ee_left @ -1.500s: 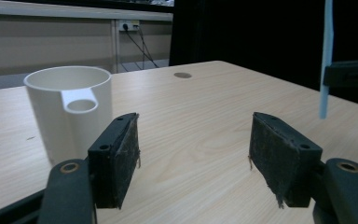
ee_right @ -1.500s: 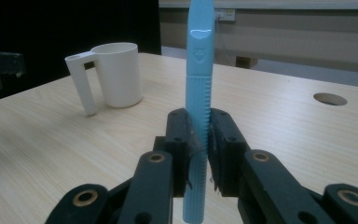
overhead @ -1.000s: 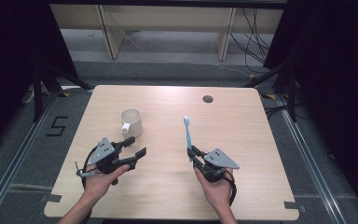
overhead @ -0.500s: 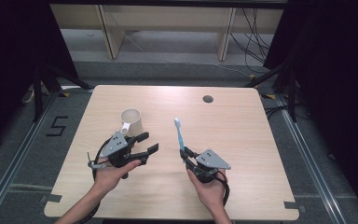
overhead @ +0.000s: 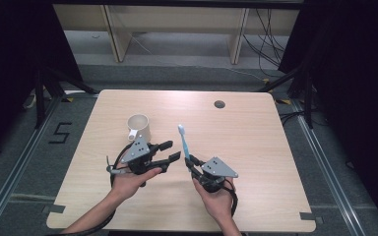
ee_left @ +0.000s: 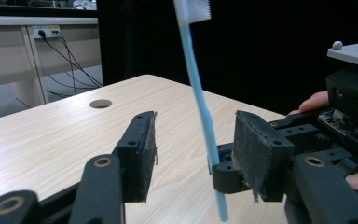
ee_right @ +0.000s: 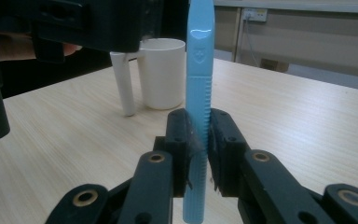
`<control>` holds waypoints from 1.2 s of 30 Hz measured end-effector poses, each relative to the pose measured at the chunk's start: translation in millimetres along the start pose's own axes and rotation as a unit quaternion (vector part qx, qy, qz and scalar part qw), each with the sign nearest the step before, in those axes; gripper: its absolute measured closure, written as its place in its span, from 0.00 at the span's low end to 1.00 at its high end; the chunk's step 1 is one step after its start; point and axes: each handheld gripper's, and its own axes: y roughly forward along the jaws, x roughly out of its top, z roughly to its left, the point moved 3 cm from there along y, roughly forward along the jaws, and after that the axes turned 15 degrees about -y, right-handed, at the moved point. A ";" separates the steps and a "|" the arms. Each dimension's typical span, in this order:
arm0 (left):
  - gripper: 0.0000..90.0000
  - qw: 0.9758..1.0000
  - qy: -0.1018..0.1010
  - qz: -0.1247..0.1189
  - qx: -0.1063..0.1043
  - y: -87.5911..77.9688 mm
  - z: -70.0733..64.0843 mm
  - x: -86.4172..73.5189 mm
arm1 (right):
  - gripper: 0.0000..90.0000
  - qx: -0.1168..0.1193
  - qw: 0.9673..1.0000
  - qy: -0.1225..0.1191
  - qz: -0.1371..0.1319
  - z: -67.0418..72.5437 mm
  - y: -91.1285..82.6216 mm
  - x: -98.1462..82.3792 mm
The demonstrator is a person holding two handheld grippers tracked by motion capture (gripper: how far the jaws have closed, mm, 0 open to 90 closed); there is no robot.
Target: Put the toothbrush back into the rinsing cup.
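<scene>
Centrally, toothbrush: a light blue toothbrush is clamped low on its handle by the right gripper and held upright, leaning slightly, with its white bristle head uppermost.
View differences: the ribbed handle pinched between the two pads is seen from the right gripper view; the bristles and the handle end hanging below the jaws are seen from the left gripper view.
Right gripper: its jaws are closed tight on the handle.
Left gripper: the left gripper is held wide open with nothing between its pads; in its own view the toothbrush stands beyond the gap, untouched.
Mug: a white mug stands on the table just beyond the left gripper, its handle turned toward it.
Hands: each gripper is cupped from below, forearms entering from the table's near edge, with the jaws angled toward each other.
</scene>
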 end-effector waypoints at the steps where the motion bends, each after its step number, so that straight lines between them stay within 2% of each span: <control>1: 0.56 1.000 0.000 0.001 -0.001 1.1 -0.8 -0.3 | 0.88 0.004 1.000 -0.004 -0.006 0.3 1.9 0.4; 3: 0.58 1.000 -0.001 0.001 -0.003 3.8 -2.1 -0.6 | 0.88 0.008 1.000 0.000 -0.008 1.5 3.4 1.0; 4: 0.58 1.000 -0.005 -0.002 -0.006 5.4 -2.5 -0.7 | 0.88 0.001 1.000 -0.012 -0.009 0.2 3.2 1.1; 5: 0.59 1.000 -0.003 0.001 -0.004 5.9 -2.4 -0.5 | 0.88 0.007 1.000 -0.007 -0.007 1.4 3.7 1.2; 7: 0.61 1.000 -0.006 0.001 -0.004 7.8 -2.5 -0.5 | 0.88 0.003 1.000 -0.014 -0.009 1.5 4.3 1.3; 9: 0.63 1.000 -0.011 0.002 -0.007 10.1 -2.3 -0.8 | 0.88 0.004 1.000 -0.007 -0.002 3.1 3.9 1.0; 13: 0.70 1.000 -0.016 0.004 -0.011 13.7 -2.9 -1.3 | 0.88 0.009 1.000 -0.008 -0.010 4.3 5.9 1.4; 22: 0.85 1.000 -0.020 0.000 -0.012 18.2 -3.8 -1.6 | 0.88 0.003 1.000 -0.007 -0.006 5.3 5.6 3.0; 23: 0.87 1.000 -0.019 -0.001 -0.012 18.2 -3.6 -1.3 | 0.88 -0.001 1.000 -0.014 -0.005 4.3 5.4 3.1; 25: 0.89 1.000 -0.019 -0.002 -0.013 18.1 -3.5 -0.8 | 0.88 0.005 1.000 -0.008 -0.006 5.5 6.0 3.5; 27: 0.90 1.000 -0.023 -0.003 -0.016 18.0 -4.0 -0.5 | 0.88 0.009 1.000 -0.007 -0.011 6.0 7.0 4.2; 28: 0.91 1.000 -0.024 -0.003 -0.018 17.9 -4.5 -0.4 | 0.88 0.002 1.000 -0.016 -0.011 4.6 6.6 4.5; 30: 0.92 0.999 -0.023 -0.002 -0.023 17.8 -6.0 0.0 | 0.88 0.004 1.000 -0.008 -0.006 6.0 6.6 5.2; 33: 0.93 1.000 -0.015 -0.002 -0.020 17.3 -7.5 0.7 | 0.87 0.007 1.000 -0.009 -0.008 5.7 7.8 6.5; 35: 0.93 1.000 -0.011 -0.004 -0.019 16.6 -7.1 1.8 | 0.83 0.008 1.000 -0.008 -0.008 6.8 8.0 7.6; 36: 0.93 1.000 -0.011 -0.006 -0.018 16.0 -6.7 2.5 | 0.80 0.013 1.000 -0.015 -0.010 5.9 9.2 7.8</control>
